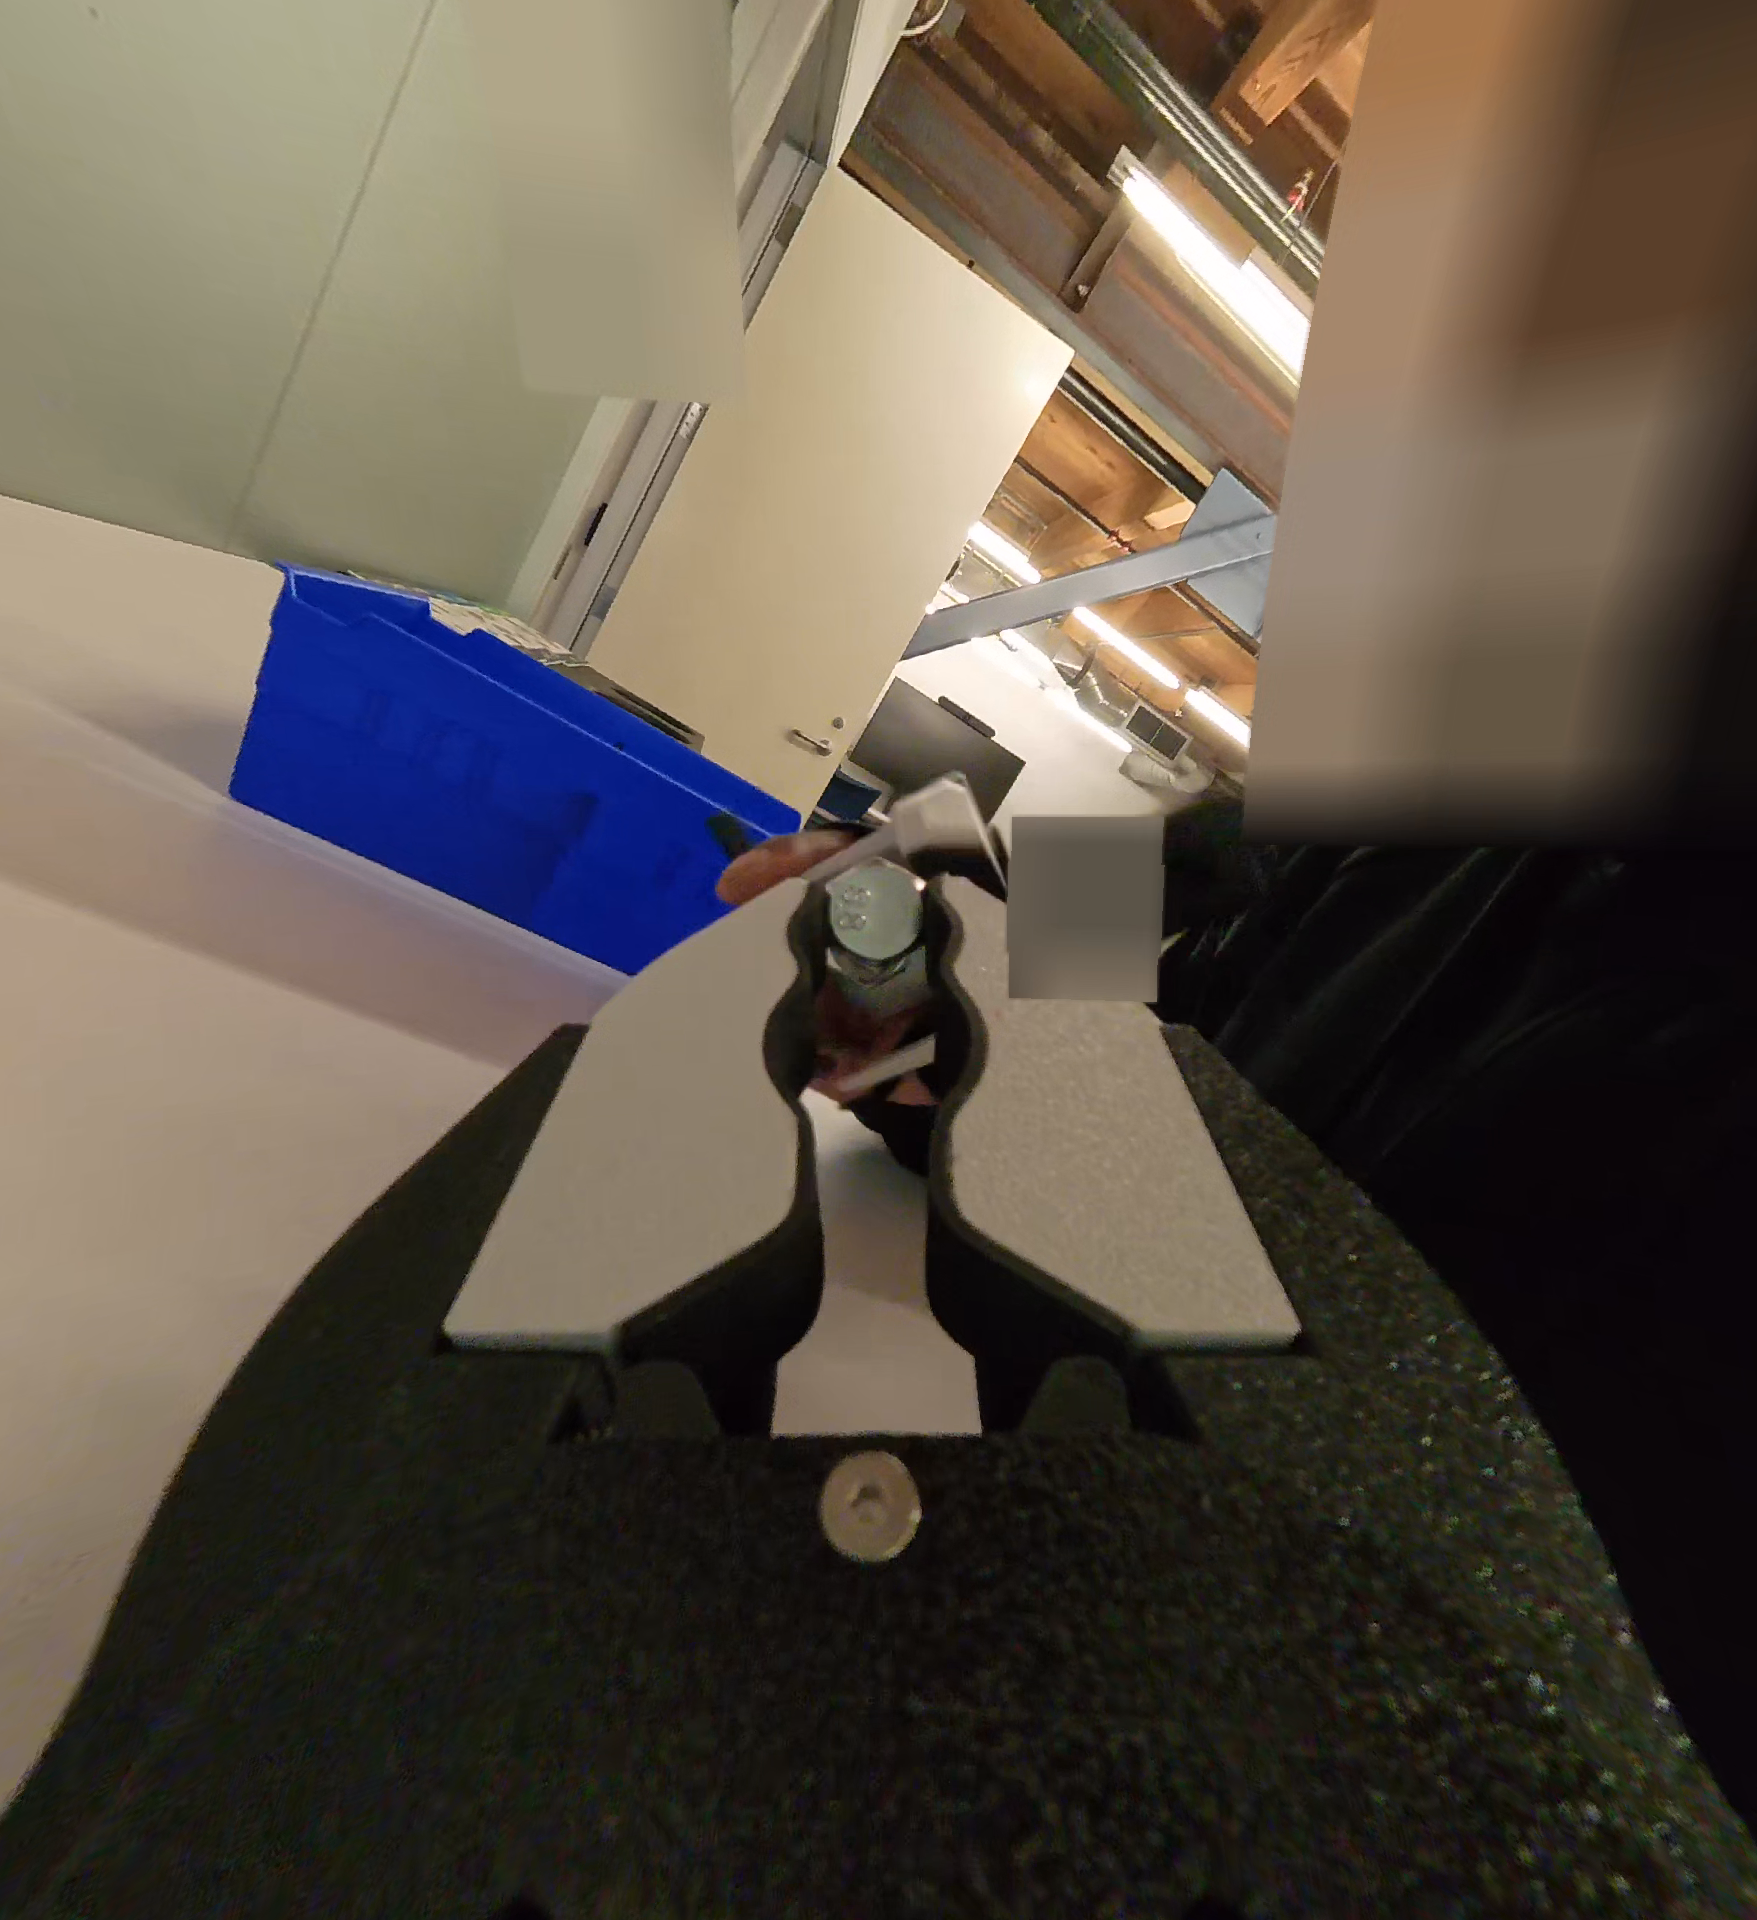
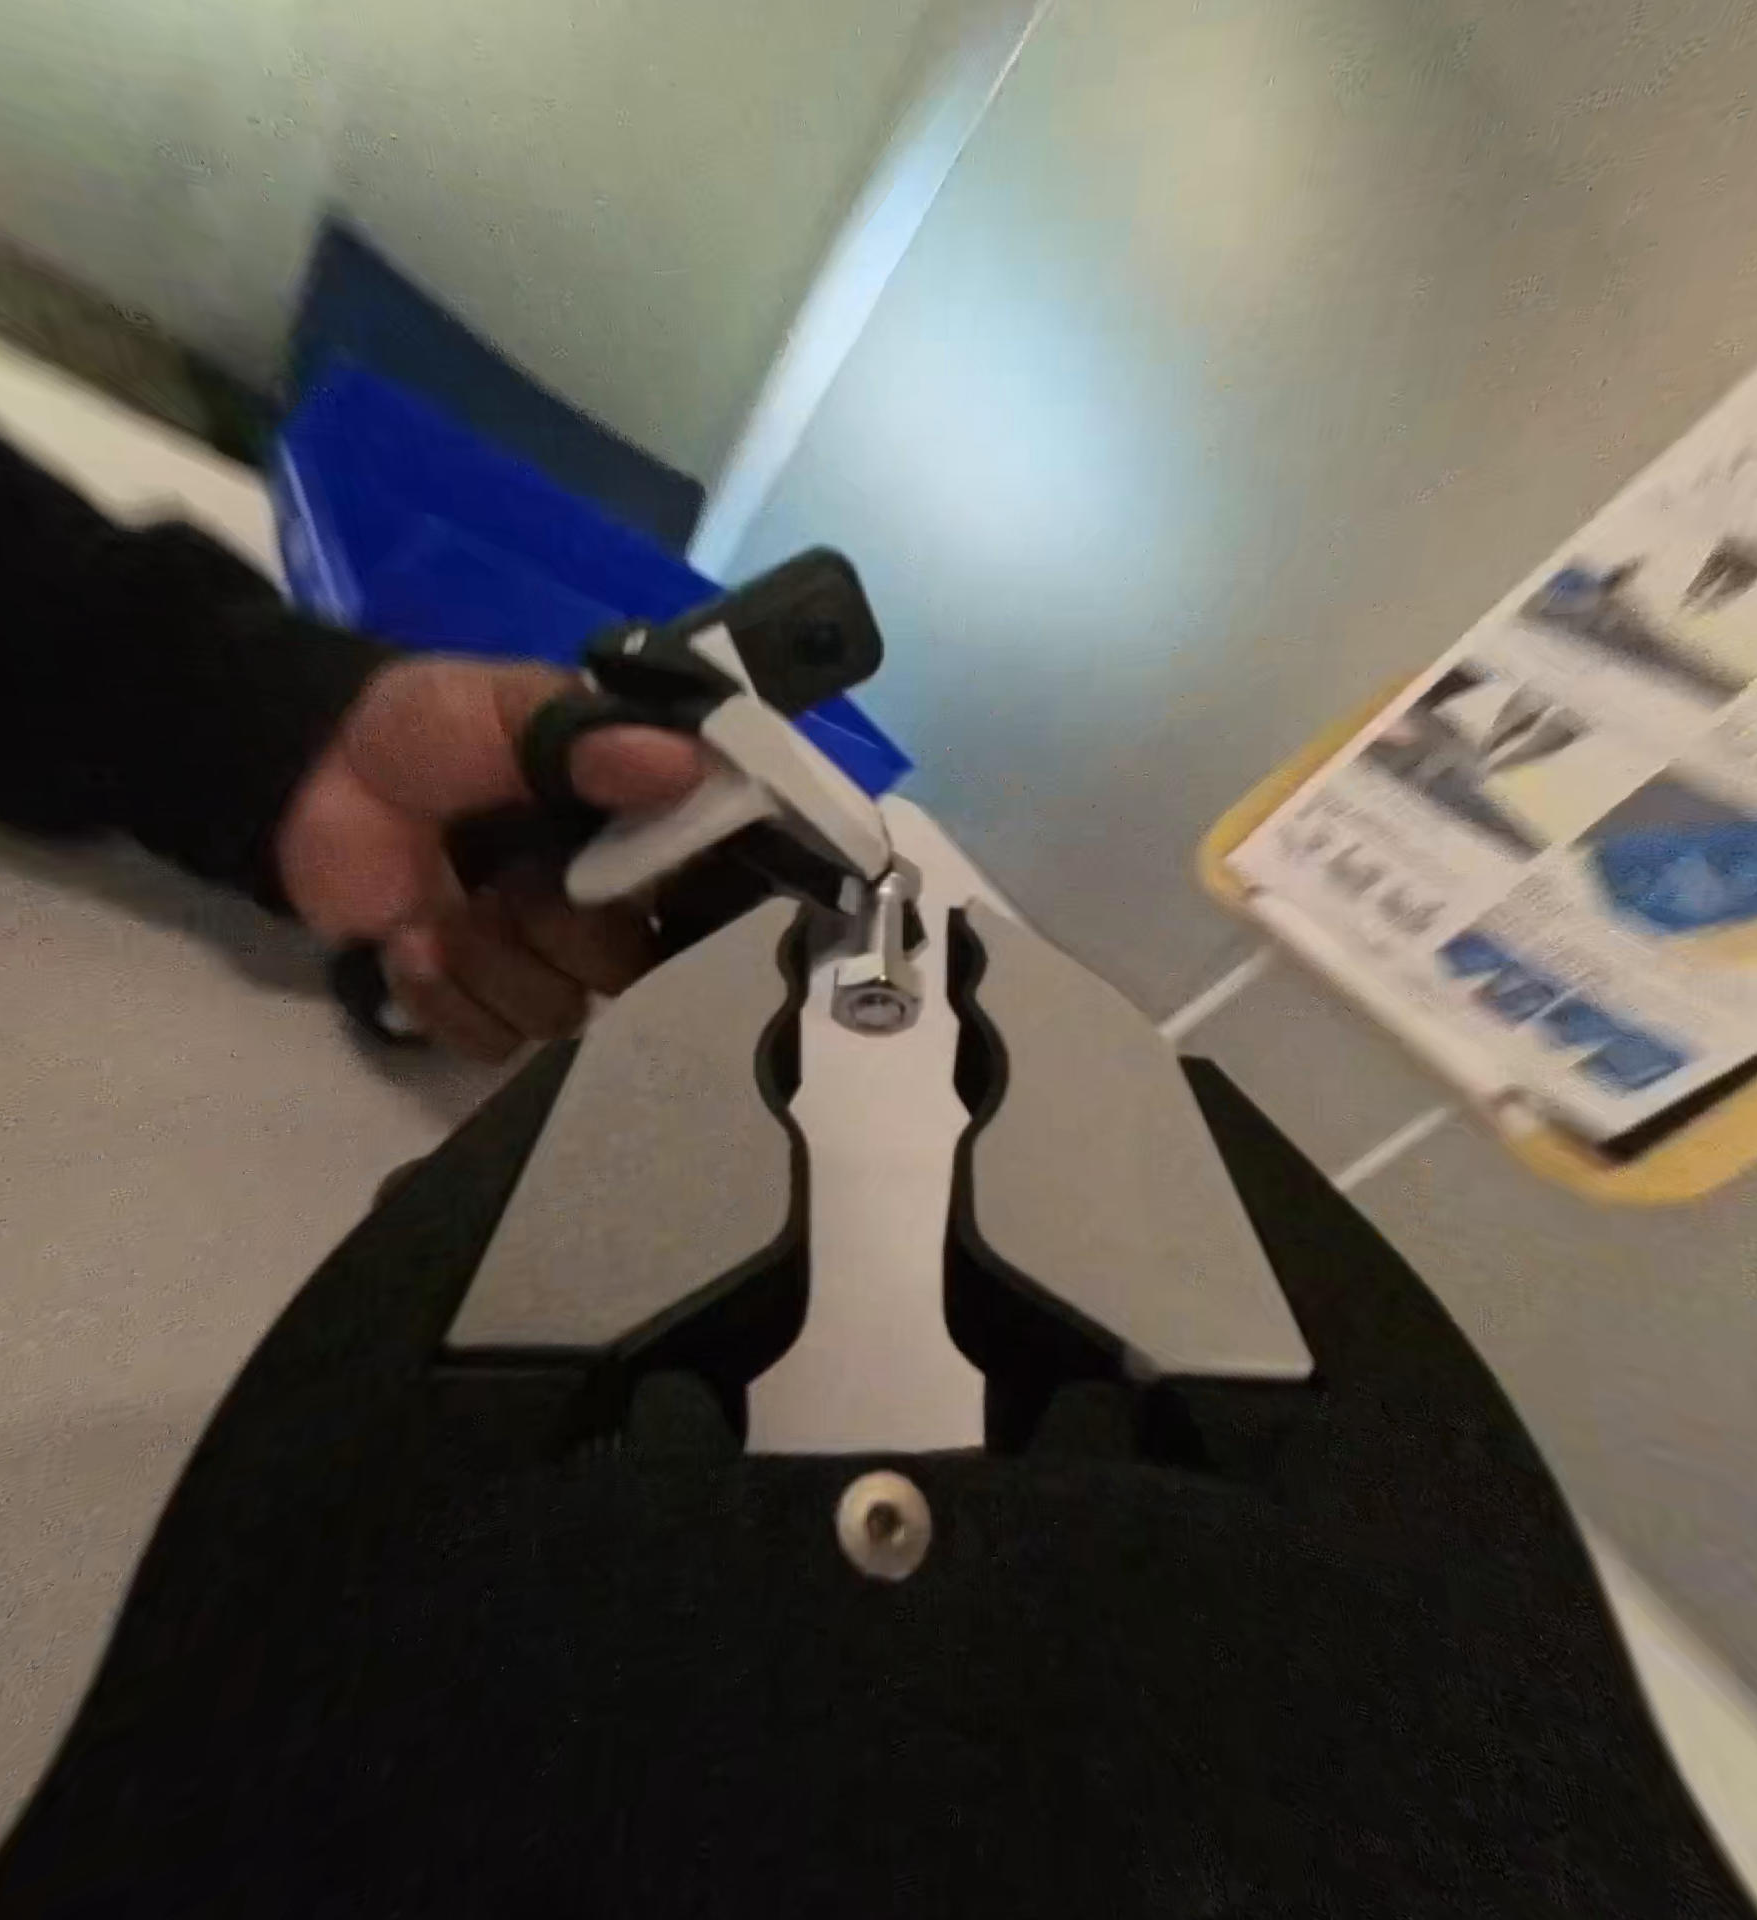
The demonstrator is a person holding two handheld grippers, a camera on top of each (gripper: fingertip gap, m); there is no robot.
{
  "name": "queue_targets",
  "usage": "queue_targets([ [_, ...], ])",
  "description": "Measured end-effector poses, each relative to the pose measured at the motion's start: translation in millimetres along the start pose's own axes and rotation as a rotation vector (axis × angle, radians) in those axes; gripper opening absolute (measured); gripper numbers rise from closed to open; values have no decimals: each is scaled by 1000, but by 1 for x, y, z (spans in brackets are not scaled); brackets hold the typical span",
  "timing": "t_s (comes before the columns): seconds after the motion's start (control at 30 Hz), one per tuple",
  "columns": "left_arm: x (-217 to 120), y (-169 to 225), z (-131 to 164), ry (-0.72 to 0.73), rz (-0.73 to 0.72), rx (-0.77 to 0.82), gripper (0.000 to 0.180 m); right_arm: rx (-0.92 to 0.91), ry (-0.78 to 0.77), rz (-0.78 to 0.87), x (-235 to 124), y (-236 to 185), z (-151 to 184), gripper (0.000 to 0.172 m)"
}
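On the white table to my left sits a blue bin [image 1: 500,790], well behind my left gripper [image 1: 875,940], whose fingers pinch a silver hex bolt [image 1: 875,920] by its head. A nut [image 2: 872,1006] sits on the bolt's far end, between my right gripper's [image 2: 874,997] spread fingers, neither touching it. Farther right, a yellow-edged printed sheet [image 2: 1580,831] stands clear.

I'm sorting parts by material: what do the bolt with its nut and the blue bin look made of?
Bolt: bright silvery metal, likely plated steel; its hex head reflects light, as does the nut on its end. The left gripper clamps the head. Blue bin: apparently moulded plastic, with uniform saturated colour, a soft sheen and ribbed walls.
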State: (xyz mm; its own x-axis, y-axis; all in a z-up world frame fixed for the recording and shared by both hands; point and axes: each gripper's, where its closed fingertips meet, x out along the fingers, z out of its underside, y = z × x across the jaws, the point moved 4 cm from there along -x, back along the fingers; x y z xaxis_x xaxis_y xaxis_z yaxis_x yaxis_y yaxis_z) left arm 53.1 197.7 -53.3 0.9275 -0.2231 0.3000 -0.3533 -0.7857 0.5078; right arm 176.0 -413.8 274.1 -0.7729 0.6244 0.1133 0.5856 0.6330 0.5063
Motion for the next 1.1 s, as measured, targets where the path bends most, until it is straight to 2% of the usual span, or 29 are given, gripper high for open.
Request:
queue_targets([
  [0.1, -2, 1, -2, 12, 5, 15, 17, 569, 36, -117, 1, 17, 4, 42],
  [0.17, -1, 2, -3, 8, 10, 29, 17, 834, 36, -186, 2, 22, 13, 43],
  [0.23, -1, 3, -2, 5, 21, 35, 17, 992, 14, -264, 3, 18, 21, 37],
  [0.33, 1, 3, 0, -10, 26, 38, 17, 1040, -77, -392, 6, 0, 26, 18],
  [0.4, 0, 3, 0, -9, 24, 30, 17, 924, -91, -344, 7, 0, 27, 18],
  [0.43, 0, 2, 0, -7, 18, 26, 17, 804, -94, -296, 7, 1, 27, 18],
  [0.5, 0, 0, 1, -10, 5, 14, 17, 424, -111, -162, 6, 2, 27, 18],
  [0.6, 1, 0, 1, -11, 12, 0, 17, -306, -144, 42, 5, -4, 24, 18],
  [0.63, 0, 0, 1, -11, 15, 2, 17, -423, -151, 66, 5, -6, 23, 18],
  [0.67, 0, 1, 1, -7, 17, 4, 17, -399, -143, 53, 5, -7, 22, 23],
  [0.7, 0, 1, 0, 1, 15, 5, 17, -271, -120, 27, 5, -5, 19, 27],
  [0.77, 0, 3, -1, 23, 23, 2, 17, 76, -71, -23, 4, 4, 13, 40],
  [0.83, -1, 4, -3, 38, 28, 11, 17, 439, -39, -103, 4, 14, 13, 46],
  [0.9, -2, 6, -3, 40, 34, 26, 17, 775, -2, -195, 4, 18, 16, 46],
  [0.93, -1, 6, -3, 40, 38, 33, 17, 911, 13, -246, 5, 18, 18, 41],
  [1.0, 1, 8, -2, 29, 42, 45, 17, 1093, 16, -339, 6, 13, 21, 31],
  [1.07, 3, 7, 1, 9, 33, 51, 17, 1113, -14, -396, 6, 5, 23, 18],
  [1.1, 3, 7, 1, 7, 34, 47, 17, 1072, -26, -387, 6, 3, 23, 18],
])
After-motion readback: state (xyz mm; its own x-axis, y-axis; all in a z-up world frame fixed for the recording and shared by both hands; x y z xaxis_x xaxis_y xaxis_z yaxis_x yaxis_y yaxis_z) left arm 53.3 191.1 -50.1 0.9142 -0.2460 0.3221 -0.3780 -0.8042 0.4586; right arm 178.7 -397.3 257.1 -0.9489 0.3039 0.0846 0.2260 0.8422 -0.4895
